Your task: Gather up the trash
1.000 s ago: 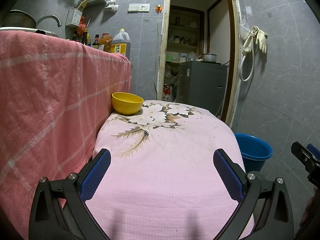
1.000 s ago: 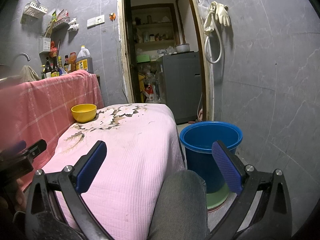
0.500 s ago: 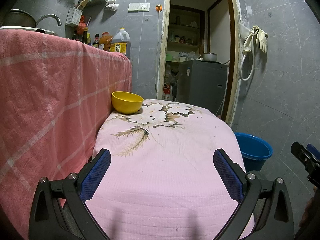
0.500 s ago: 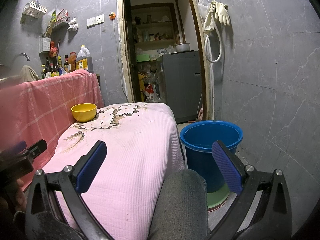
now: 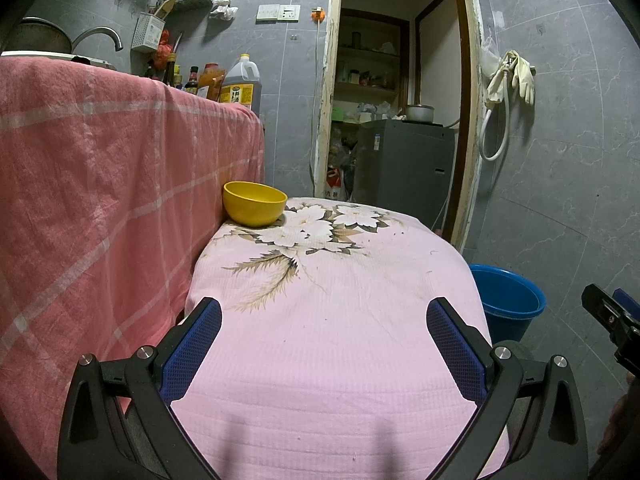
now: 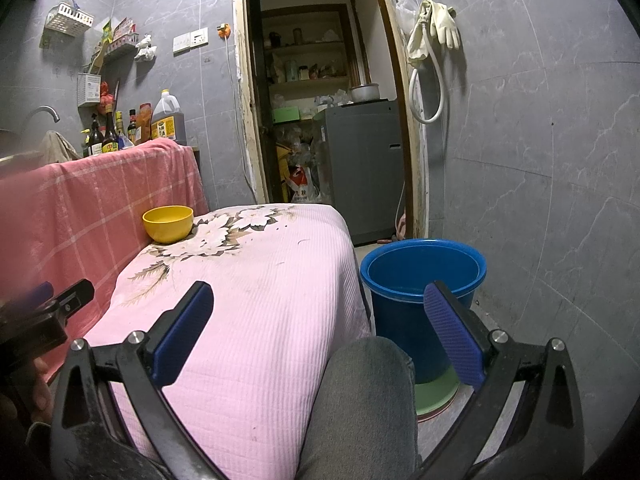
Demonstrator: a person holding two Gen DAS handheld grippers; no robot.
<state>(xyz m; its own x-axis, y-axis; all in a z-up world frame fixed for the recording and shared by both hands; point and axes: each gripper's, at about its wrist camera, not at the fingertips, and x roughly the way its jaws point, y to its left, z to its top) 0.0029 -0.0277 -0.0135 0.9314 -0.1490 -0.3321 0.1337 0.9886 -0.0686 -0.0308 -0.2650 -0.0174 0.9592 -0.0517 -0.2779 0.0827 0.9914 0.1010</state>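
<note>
A yellow bowl (image 5: 254, 203) stands at the far left corner of a table under a pink floral cloth (image 5: 332, 320); it also shows in the right wrist view (image 6: 168, 223). A blue bucket (image 6: 422, 280) stands on the floor right of the table, also seen in the left wrist view (image 5: 507, 300). My left gripper (image 5: 324, 344) is open and empty above the near part of the cloth. My right gripper (image 6: 320, 332) is open and empty, held over the table's near right corner and my knee (image 6: 360, 404). A few tiny dark specks lie on the cloth.
A higher counter draped in a pink checked cloth (image 5: 100, 184) borders the table on the left, with bottles (image 5: 240, 84) and a tap (image 5: 96, 38) on it. A doorway (image 5: 396, 100) with a grey appliance (image 5: 404, 164) lies behind. Grey tiled wall with hanging gloves (image 6: 436, 28) on the right.
</note>
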